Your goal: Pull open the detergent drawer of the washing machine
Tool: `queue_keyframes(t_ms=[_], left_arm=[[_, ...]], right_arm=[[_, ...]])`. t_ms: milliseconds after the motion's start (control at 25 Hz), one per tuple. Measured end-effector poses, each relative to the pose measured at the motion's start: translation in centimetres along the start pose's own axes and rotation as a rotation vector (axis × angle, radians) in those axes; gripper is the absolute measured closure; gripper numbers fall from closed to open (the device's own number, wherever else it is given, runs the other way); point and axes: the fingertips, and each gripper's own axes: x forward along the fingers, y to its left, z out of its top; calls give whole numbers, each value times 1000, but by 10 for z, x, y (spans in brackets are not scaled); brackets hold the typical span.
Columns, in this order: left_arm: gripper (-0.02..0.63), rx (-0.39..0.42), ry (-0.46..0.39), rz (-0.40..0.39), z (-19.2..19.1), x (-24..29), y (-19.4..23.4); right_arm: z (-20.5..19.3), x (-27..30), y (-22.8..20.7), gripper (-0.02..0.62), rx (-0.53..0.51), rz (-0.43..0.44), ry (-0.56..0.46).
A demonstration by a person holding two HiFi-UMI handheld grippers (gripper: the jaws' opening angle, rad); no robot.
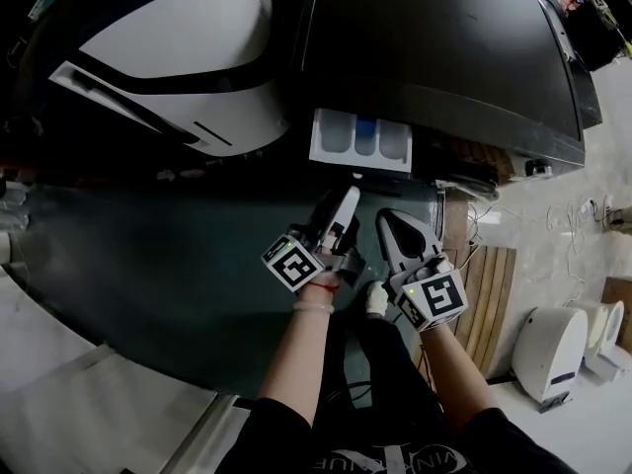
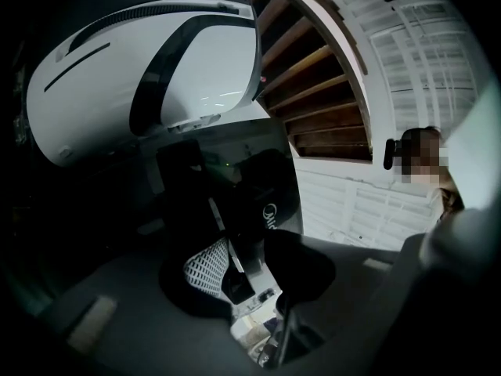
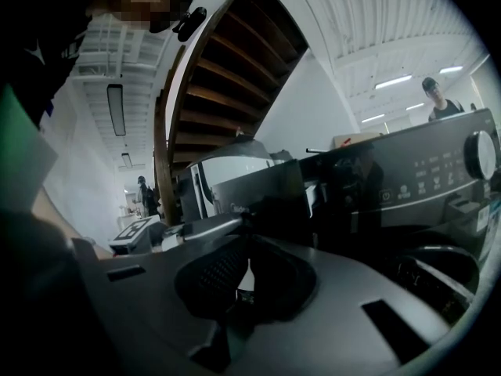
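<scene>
Detergent drawer (image 1: 360, 141) is jutting from the washing machine (image 1: 444, 47); probably light, stiff plastic, best hooked by its front lip. Facing the machine, left gripper (image 1: 341, 205) is gaping empty, while right gripper (image 1: 387, 221) is pinching together on nothing.

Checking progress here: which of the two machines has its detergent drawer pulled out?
The black washing machine, on the right in the head view: its white drawer juts out from its front. The white machine beside it shows no drawer out.

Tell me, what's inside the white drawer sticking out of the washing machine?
The drawer has three compartments, with a blue insert in the middle one. Anything further back is hidden inside the washing machine.
</scene>
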Motion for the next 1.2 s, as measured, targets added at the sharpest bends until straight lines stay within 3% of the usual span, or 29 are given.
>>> queue_keyframes(t_ms=[440,1200], left_arm=[[468,-24,31,-31,-8,-17,-7],[472,-47,27,-49,-20,-46,-17]], right_arm=[[1,-9,15,581,18,-51,-28],[-13,-33,35,581,2,-55,-23]])
